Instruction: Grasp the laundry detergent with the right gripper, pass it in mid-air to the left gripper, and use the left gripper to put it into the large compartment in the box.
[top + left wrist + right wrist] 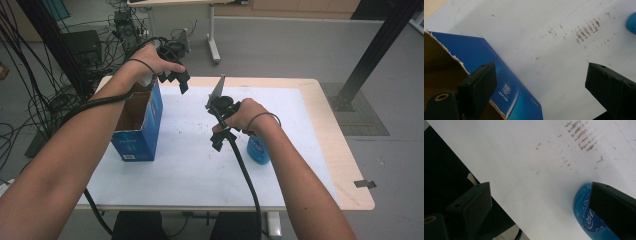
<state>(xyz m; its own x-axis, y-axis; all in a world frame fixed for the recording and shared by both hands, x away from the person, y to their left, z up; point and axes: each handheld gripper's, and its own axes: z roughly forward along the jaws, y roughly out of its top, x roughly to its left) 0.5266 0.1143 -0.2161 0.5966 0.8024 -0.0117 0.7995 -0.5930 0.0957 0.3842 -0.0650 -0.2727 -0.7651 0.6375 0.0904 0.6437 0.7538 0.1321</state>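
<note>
Currently both tongs open, holding nothing.
Right tongs hover by blue bottle; a sideways nudge could roll it. Left tongs above box, upper left.

Left hand-held gripper and right hand-held gripper raised, jaws apart.
</note>
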